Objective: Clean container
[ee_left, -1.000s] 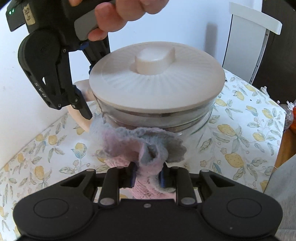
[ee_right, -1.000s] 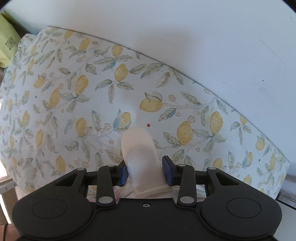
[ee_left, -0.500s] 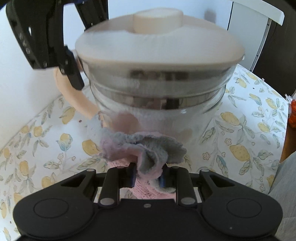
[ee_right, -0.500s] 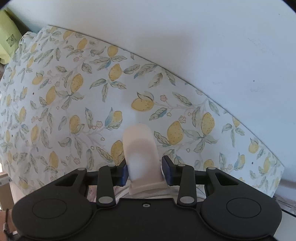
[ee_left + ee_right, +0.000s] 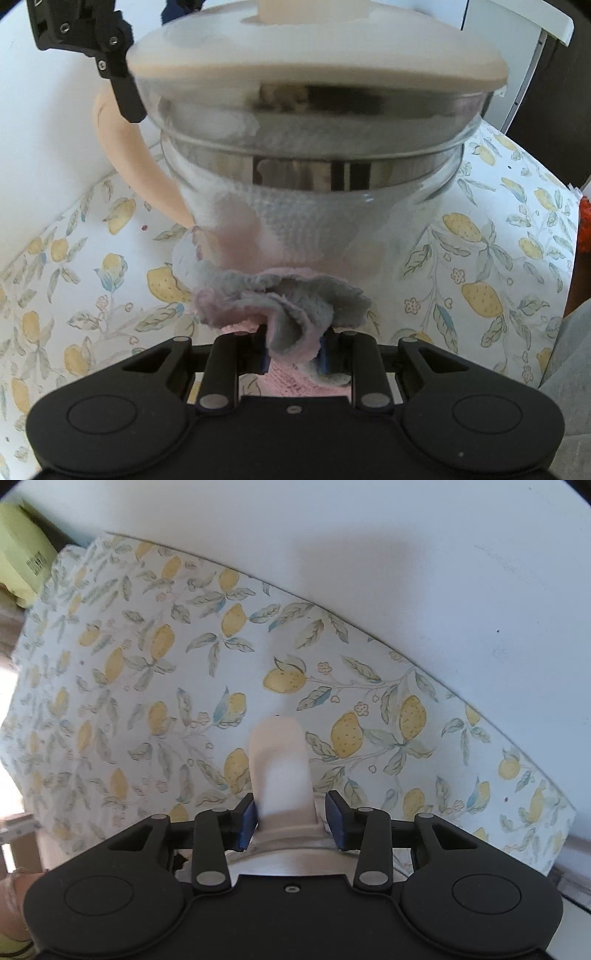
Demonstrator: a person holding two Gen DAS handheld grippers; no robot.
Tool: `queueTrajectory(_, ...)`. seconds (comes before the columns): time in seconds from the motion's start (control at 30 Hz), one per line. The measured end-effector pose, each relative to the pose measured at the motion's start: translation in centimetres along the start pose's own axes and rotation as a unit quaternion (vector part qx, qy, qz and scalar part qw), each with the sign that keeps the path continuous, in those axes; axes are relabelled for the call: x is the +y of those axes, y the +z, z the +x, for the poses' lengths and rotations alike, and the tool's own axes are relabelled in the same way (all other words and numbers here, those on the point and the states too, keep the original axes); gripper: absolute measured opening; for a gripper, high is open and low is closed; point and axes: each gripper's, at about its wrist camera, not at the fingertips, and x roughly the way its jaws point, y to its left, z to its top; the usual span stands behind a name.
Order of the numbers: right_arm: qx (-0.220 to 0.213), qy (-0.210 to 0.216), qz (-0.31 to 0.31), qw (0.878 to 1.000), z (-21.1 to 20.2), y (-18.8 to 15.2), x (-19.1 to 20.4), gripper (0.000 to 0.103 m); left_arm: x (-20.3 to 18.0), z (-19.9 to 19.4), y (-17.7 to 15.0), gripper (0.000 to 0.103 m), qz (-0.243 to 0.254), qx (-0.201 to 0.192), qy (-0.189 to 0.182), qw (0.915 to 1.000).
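Note:
A glass container (image 5: 314,206) with a beige lid (image 5: 317,62) and a beige handle (image 5: 140,162) is held up above the lemon-print tablecloth (image 5: 92,288). My left gripper (image 5: 291,350) is shut on a pink and grey cloth (image 5: 280,306), which presses against the lower glass wall. My right gripper (image 5: 291,819) is shut on the container's beige handle (image 5: 280,768); its black body (image 5: 88,40) shows at the upper left of the left wrist view.
A white wall (image 5: 369,554) borders the table's far edge. A white chair (image 5: 517,55) stands behind the table at the right. A yellow-green package (image 5: 22,561) lies at the table's far left end. An orange thing (image 5: 583,229) sits at the right edge.
The container has risen and come closer in the left wrist view, and the cloth has slid from under the rim down to the lower glass wall. Both grips are unchanged.

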Motion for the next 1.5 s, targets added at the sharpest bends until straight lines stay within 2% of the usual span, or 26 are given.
queueTrajectory(0.2,-0.005,0.001,-0.03,1.0,-0.9,0.0,0.3,0.047,-0.4,-2.0,0.9,0.022,0.012,-0.01,0.018,0.9997)
queueTrajectory(0.27,-0.006,-0.008,-0.042,0.999,-0.7,0.3,0.4,0.058,-0.6,-2.9,1.2,0.023,0.012,-0.014,0.02,0.9996)
queueTrajectory(0.3,-0.016,-0.013,-0.045,0.999,-0.6,0.3,0.5,0.068,-0.7,-3.3,1.3,0.023,0.012,-0.016,0.021,0.9996)
queueTrajectory(0.33,-0.022,-0.012,-0.041,0.999,-0.5,0.4,0.4,0.07,-0.8,-3.7,1.5,0.023,0.012,-0.018,0.022,0.9995)
queueTrajectory(0.5,-0.039,0.001,-0.01,0.999,0.0,0.5,0.1,0.07,-0.9,-5.0,2.1,0.023,0.016,-0.022,0.025,0.9993)
queueTrajectory(0.6,-0.036,0.005,-0.007,0.999,0.0,0.5,0.0,0.069,-1.1,-5.3,2.4,0.023,0.023,-0.021,0.029,0.9991)
queueTrajectory(0.67,-0.034,0.008,-0.005,0.999,0.1,0.5,0.0,0.061,-1.2,-5.5,2.5,0.023,0.027,-0.021,0.03,0.999)
queueTrajectory(0.7,-0.033,0.009,-0.005,0.999,0.1,0.5,0.0,0.051,-1.3,-5.6,2.6,0.023,0.027,-0.022,0.029,0.999)
queueTrajectory(0.73,-0.032,0.01,-0.004,0.999,0.1,0.5,0.0,0.046,-1.2,-5.7,2.6,0.023,0.026,-0.023,0.028,0.999)
queueTrajectory(0.87,-0.029,0.015,0.0,0.999,0.2,0.4,0.0,0.038,-1.1,-5.7,2.6,0.023,0.025,-0.024,0.025,0.9991)
queueTrajectory(1.3,-0.035,0.015,0.019,0.999,0.6,0.2,-0.6,0.038,-0.5,-3.2,1.3,0.023,0.027,-0.021,0.006,0.9994)
queueTrajectory(1.5,-0.024,0.029,0.082,0.996,0.8,0.6,-3.4,0.038,-0.5,-1.2,0.6,0.023,0.04,-0.022,-0.005,0.999)
